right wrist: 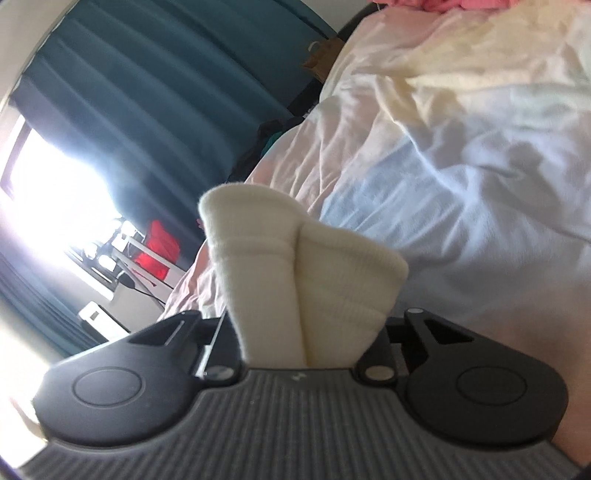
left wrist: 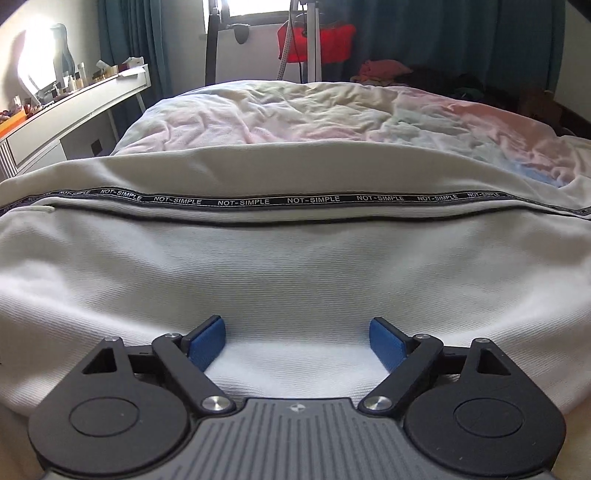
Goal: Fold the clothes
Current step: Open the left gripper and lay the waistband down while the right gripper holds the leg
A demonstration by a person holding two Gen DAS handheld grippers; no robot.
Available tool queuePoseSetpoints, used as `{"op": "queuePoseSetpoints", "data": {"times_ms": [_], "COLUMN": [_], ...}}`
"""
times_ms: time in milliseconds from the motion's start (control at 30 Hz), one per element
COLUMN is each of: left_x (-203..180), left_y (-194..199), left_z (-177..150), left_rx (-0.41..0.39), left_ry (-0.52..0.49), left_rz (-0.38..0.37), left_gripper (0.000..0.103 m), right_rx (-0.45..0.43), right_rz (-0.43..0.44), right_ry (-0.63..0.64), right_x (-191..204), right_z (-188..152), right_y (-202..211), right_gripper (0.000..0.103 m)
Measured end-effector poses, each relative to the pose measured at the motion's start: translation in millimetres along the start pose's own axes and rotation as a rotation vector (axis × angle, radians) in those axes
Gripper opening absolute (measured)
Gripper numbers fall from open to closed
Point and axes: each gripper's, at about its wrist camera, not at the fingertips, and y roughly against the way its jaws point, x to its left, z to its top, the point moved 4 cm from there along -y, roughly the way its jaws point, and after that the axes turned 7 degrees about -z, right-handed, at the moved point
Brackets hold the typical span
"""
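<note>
White ribbed garment [left wrist: 295, 266] spread flat across near end of bed, filling lower half of left wrist view; black tape [left wrist: 243, 201] printed "NOT-SIMPLE" running side to side along an inner seam near its far edge. Left gripper [left wrist: 297, 341] low over this cloth, blue pads [left wrist: 207, 341] wide apart, nothing pinched between them, fabric lying loose in the gap. Bunched cream cuff or hem [right wrist: 295, 273], thick and ribbed, in right wrist view, standing up in two folds from between the arms of right gripper [right wrist: 301, 343]; jaws clenched on it, pads hidden by the cloth. Whether this cream piece belongs to the white garment: cannot tell. Right view rolled sideways and blurred. Beyond garment, rumpled pastel duvet [left wrist: 332, 110] covering bed. Farther out: white dresser [left wrist: 85, 107] with small bottles at left, teal curtains [left wrist: 461, 40], bright window [left wrist: 255, 7], red bag [left wrist: 332, 42] on a stand, heap of dark and red clothing [left wrist: 406, 74] at far right.
</note>
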Motion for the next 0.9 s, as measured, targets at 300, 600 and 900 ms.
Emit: {"op": "queuePoseSetpoints", "data": {"times_ms": [300, 600, 900], "left_x": [2.0, 25.6, 68.2], "left_y": [5.6, 40.9, 62.9], "left_z": [5.5, 28.1, 33.8], "left_rx": [0.007, -0.11, -0.142], "left_ry": [-0.01, 0.095, 0.308], "left_rz": [-0.005, 0.018, -0.019], "left_gripper": [0.087, 0.087, 0.087], "right_rx": [-0.184, -0.415, -0.208], "right_rz": [-0.06, 0.156, 0.372], "right_ry": [0.481, 0.953, 1.581], "right_x": [93.0, 215.9, 231.0], "right_z": [-17.1, -123.2, -333.5], "right_y": [40.3, 115.1, 113.0], "right_gripper": [0.016, 0.015, 0.014]}}
